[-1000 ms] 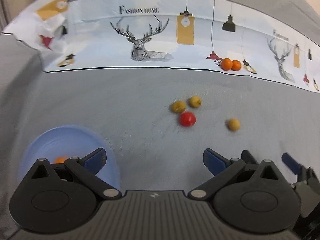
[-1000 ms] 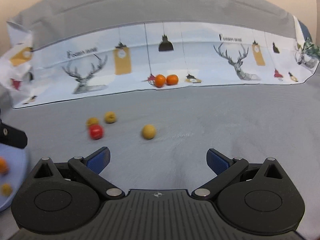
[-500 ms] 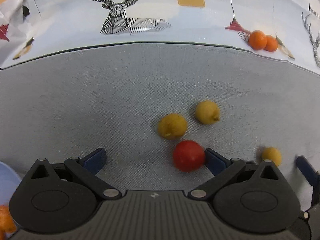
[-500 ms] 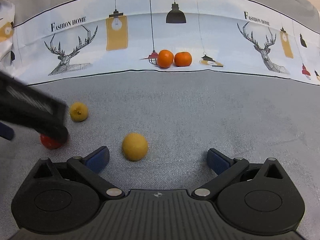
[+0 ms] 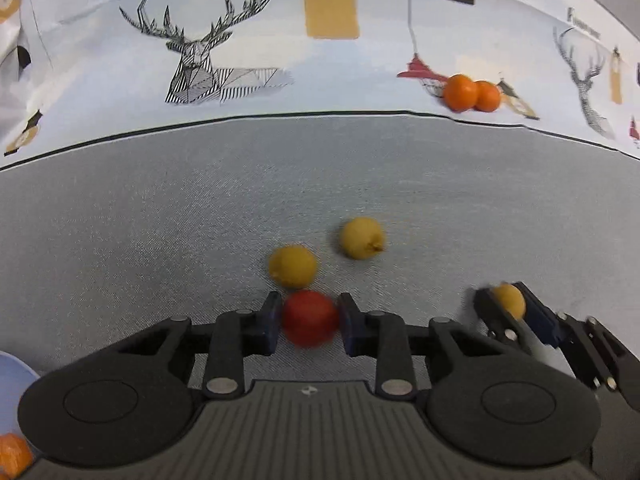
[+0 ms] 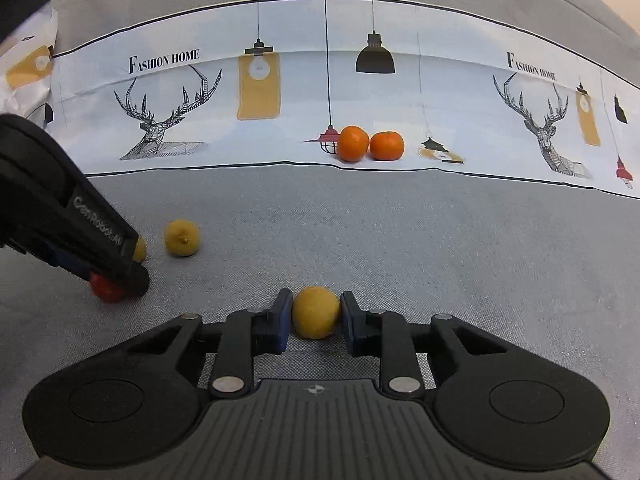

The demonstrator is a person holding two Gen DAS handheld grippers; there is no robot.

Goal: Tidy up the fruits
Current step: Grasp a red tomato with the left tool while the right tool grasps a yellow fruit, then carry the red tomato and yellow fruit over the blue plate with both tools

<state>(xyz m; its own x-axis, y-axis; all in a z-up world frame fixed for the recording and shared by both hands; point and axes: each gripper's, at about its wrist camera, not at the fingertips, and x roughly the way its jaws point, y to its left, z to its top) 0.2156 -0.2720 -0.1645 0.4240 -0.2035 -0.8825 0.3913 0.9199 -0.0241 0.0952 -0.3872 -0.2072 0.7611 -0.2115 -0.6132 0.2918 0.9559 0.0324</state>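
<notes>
My left gripper point(image 5: 308, 320) is shut on a red fruit point(image 5: 309, 317) on the grey cloth; it also shows in the right wrist view point(image 6: 105, 290). My right gripper point(image 6: 315, 314) is shut on a yellow fruit point(image 6: 316, 312), which also shows in the left wrist view point(image 5: 509, 300). Two more yellow fruits point(image 5: 293, 266) point(image 5: 361, 237) lie just beyond the red one. Two oranges point(image 6: 353, 143) point(image 6: 386, 145) sit at the back on the printed cloth. A blue bowl point(image 5: 10, 372) with an orange point(image 5: 12, 454) is at the left wrist view's bottom left.
The printed deer-and-lamp cloth point(image 6: 280, 92) runs along the back of the grey surface point(image 6: 440, 240). The left gripper's body point(image 6: 60, 216) fills the left side of the right wrist view.
Both grippers moved forward and closed: the left on the red fruit, the right on the yellow fruit. The bowl slid almost out of the left wrist view.
</notes>
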